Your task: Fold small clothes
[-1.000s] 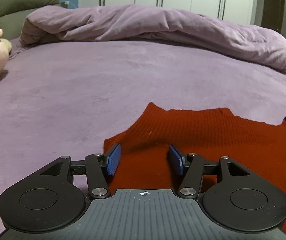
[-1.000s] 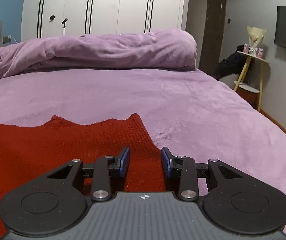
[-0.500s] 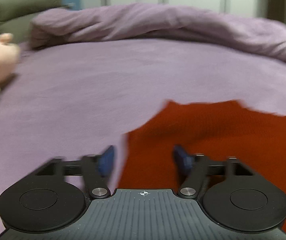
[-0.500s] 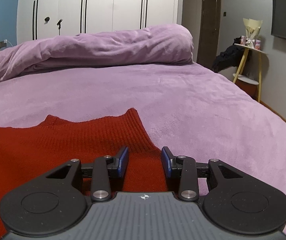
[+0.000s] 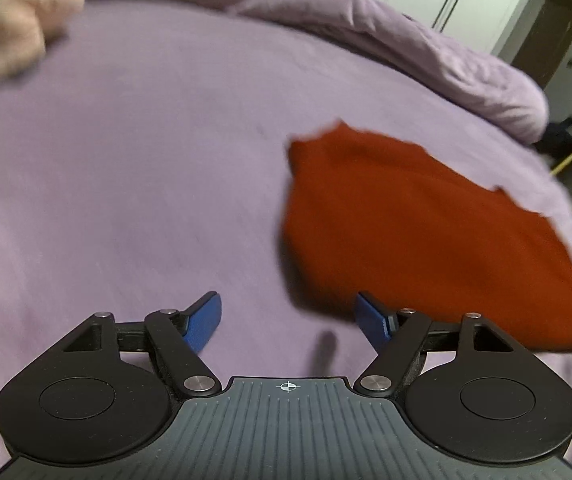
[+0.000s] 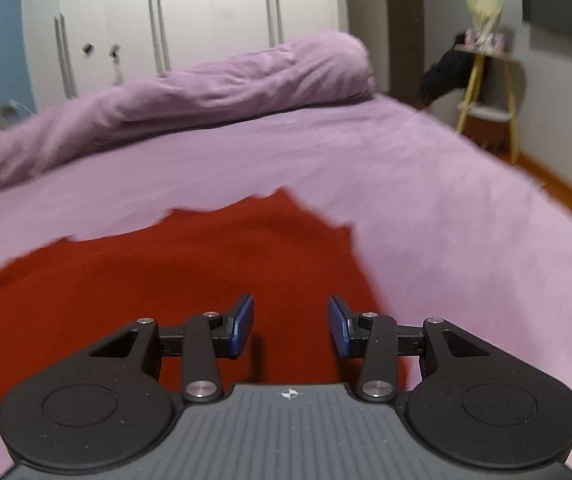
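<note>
Left wrist view: red knit garment lies flat, blurred.

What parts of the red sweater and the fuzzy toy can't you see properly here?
- Red knitted sweater: left wrist view smears its weave; the left gripper body covers its near edge.
- The sweater in the right wrist view: near part behind the right gripper, left side cut off.
- Pink plush toy: blurred, cropped by the corner.

Black left gripper and right gripper, blue pads, silver screws, seemingly ribbed grey housing.
</note>
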{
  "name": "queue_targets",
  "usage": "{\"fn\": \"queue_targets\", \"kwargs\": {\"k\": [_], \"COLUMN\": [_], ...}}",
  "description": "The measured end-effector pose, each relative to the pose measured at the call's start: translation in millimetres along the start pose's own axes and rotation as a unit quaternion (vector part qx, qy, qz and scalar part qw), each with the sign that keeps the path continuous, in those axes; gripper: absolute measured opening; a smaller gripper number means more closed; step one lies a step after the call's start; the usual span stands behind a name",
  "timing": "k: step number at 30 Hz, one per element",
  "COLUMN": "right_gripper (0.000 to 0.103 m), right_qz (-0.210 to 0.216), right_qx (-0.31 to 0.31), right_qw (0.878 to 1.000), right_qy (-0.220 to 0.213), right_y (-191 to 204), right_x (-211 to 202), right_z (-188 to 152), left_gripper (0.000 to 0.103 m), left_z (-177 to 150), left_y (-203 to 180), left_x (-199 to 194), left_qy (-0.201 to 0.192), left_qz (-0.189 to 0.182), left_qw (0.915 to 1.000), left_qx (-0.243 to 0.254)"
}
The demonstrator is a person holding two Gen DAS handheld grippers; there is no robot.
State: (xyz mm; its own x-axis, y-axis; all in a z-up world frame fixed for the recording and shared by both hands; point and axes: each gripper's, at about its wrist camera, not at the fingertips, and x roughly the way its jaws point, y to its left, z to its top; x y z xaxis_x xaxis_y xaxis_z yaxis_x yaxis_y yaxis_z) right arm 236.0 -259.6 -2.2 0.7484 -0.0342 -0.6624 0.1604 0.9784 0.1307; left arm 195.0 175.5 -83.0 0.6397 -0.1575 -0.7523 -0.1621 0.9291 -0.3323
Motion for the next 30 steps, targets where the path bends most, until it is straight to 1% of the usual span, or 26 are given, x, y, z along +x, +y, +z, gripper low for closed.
{"fn": "queue_targets", "kwargs": {"k": [1, 4, 5, 6, 7, 8, 9, 10, 11, 13, 14, 15, 16, 17, 18, 19, 21, 22, 23, 25, 28, 30], "right_gripper": [0.040, 0.040, 0.040, 0.037, 0.036, 0.031, 0.027, 0.025, 0.022, 0.018, 0.016, 0.013, 0.012, 0.011, 0.011, 0.010, 0.010, 0.010, 0.010, 0.010, 0.010, 0.009], "right_qz": [0.012, 0.055, 0.067, 0.082, 0.092, 0.101, 0.111, 0.123, 0.133, 0.153, 0.159, 0.162, 0.167, 0.171, 0.175, 0.178, 0.181, 0.179, 0.173, 0.158, 0.155, 0.164], "right_qx": [0.003, -0.008, -0.014, -0.025, -0.035, -0.043, -0.051, -0.057, -0.063, -0.074, -0.080, -0.084, -0.087, -0.088, -0.090, -0.093, -0.101, -0.104, -0.107, -0.121, -0.152, -0.138], "right_qw": [1.000, 0.998, 0.997, 0.996, 0.995, 0.994, 0.992, 0.990, 0.989, 0.985, 0.984, 0.983, 0.981, 0.980, 0.979, 0.979, 0.977, 0.977, 0.978, 0.978, 0.974, 0.975], "right_qy": [0.002, 0.020, 0.023, 0.026, 0.027, 0.028, 0.029, 0.029, 0.030, 0.031, 0.032, 0.034, 0.039, 0.042, 0.046, 0.046, 0.041, 0.039, 0.042, 0.066, 0.059, 0.052], "right_y": [4.7, 28.4, 37.0, 47.3, 57.8, 67.9, 77.4, 86.2, 95.8, 114.8, 123.4, 133.2, 143.2, 151.3, 159.9, 168.5, 182.7, 188.6, 195.1, 201.0, 206.2, 203.3], "right_x": [-7.7, -23.5, -26.1, -27.7, -28.9, -30.2, -30.7, -30.8, -30.4, -27.5, -25.9, -23.4, -19.7, -16.0, -12.1, -9.9, -6.0, -3.3, 1.0, 17.2, 18.8, 9.8], "right_z": [-6.4, -23.4, -26.8, -28.7, -29.9, -30.8, -30.4, -29.6, -28.8, -26.6, -26.2, -26.8, -27.4, -27.5, -28.1, -29.1, -31.0, -33.9, -37.1, -47.1, -50.4, -44.5], "left_gripper": [0.077, 0.075, 0.069, 0.066, 0.066, 0.066, 0.063, 0.061, 0.058, 0.048, 0.035, 0.026, 0.026, 0.025, 0.024, 0.023, 0.022, 0.022, 0.022, 0.022, 0.022, 0.022], "left_z": [-3.6, -2.7, 0.6, 5.0, 8.2, 10.5, 11.5, 13.5, 15.2, 18.0, 18.5, 18.4, 18.1, 17.5, 17.6, 17.1, 17.6, 19.0, 21.5, 23.1, 25.3, 21.6], "left_y": [0.3, -3.5, -3.4, -1.6, 0.7, 2.9, 6.4, 9.4, 14.3, 26.7, 31.8, 37.3, 40.2, 42.9, 42.9, 41.3, 35.5, 31.7, 32.0, 29.1, 26.7, 28.8], "left_x": [2.6, 9.4, 13.5, 19.4, 25.6, 33.9, 43.2, 50.4, 55.4, 63.7, 68.0, 73.2, 76.9, 78.4, 78.2, 76.2, 69.7, 68.1, 66.4, 64.5, 63.4, 63.7], "left_qy": [0.012, 0.010, 0.012, 0.018, 0.025, 0.034, 0.043, 0.043, 0.039, 0.038, 0.039, 0.041, 0.045, 0.046, 0.043, 0.039, 0.024, 0.020, 0.018, 0.015, 0.013, 0.014], "left_qz": [-0.020, -0.046, -0.059, -0.080, -0.106, -0.126, -0.133, -0.137, -0.147, -0.167, -0.174, -0.178, -0.180, -0.183, -0.184, -0.183, -0.175, -0.170, -0.166, -0.163, -0.160, -0.157], "left_qw": [0.9996, 0.9982, 0.9965, 0.9928, 0.9876, 0.9822, 0.9769, 0.9730, 0.9672, 0.9498, 0.9409, 0.9314, 0.9264, 0.9231, 0.9233, 0.9270, 0.9390, 0.9434, 0.9459, 0.9480, 0.9506, 0.9495], "left_qx": [-0.017, -0.038, -0.057, -0.087, -0.113, -0.135, -0.161, -0.181, -0.203, -0.262, -0.288, -0.315, -0.328, -0.335, -0.334, -0.325, -0.295, -0.284, -0.278, -0.273, -0.266, -0.271]}}
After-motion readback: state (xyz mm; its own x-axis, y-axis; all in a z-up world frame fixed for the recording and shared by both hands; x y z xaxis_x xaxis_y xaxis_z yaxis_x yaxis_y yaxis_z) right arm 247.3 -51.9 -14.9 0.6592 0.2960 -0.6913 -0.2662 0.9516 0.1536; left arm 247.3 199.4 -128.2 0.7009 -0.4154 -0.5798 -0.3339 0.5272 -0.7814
